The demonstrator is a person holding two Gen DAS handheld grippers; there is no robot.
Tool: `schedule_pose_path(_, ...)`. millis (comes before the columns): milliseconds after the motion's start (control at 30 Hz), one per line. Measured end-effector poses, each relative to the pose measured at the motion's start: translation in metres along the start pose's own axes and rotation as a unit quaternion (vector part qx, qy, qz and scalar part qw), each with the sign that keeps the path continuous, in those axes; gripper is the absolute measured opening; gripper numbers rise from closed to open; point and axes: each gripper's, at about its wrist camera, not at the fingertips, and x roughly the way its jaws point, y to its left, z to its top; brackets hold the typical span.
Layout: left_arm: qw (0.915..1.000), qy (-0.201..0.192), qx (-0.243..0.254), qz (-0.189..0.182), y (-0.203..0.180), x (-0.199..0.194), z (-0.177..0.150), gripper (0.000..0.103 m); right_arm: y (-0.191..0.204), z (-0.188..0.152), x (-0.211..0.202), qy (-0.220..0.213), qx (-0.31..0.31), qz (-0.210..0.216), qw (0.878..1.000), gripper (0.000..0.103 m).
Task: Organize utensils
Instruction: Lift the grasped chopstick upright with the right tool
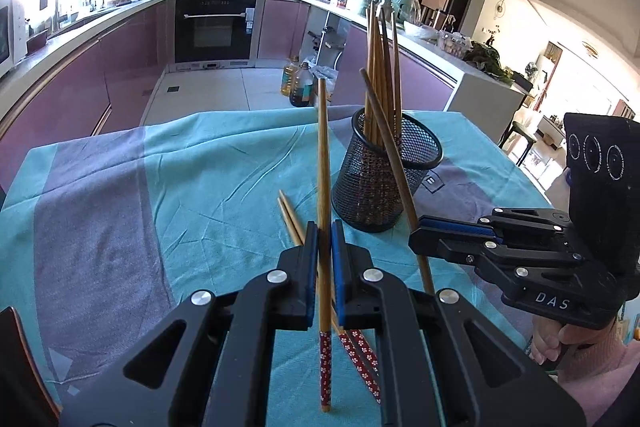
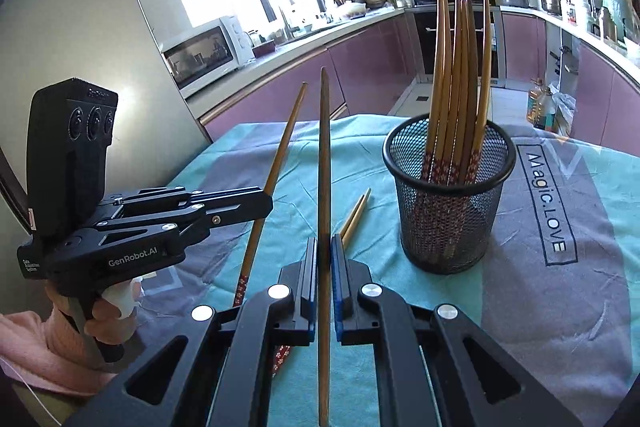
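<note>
Left gripper (image 1: 324, 239) pinches a red-ended chopstick (image 1: 325, 187); right gripper (image 2: 324, 255) pinches a plain chopstick (image 2: 324, 167), both upright (likely for dropping in) near mesh holder (image 2: 448, 211), frame right.

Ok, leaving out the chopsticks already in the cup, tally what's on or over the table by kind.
Wooden chopsticks gripped in tongs: 2, a lighter chopstick in the left tongs, a darker chopstick in the right tongs
Wooden chopsticks with red floral ends lying on the teal cloth: 2
Black wire-mesh cup: 1
Total: 5
</note>
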Motion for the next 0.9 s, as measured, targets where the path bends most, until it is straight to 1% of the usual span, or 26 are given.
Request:
schedule_pose_path(200,1.0000,-0.009,0.001,-0.004,-0.003,-0.007,0.003,0.008,-0.005,0.004,-0.006,-0.012,0.001,0.004,1.000,0.006)
schedule_pose_path(900,0.9998,-0.018,0.006,-0.008,-0.006,-0.014,0.010,0.008,-0.014,0.012,-0.026,-0.046,0.004,0.004,0.999,0.006)
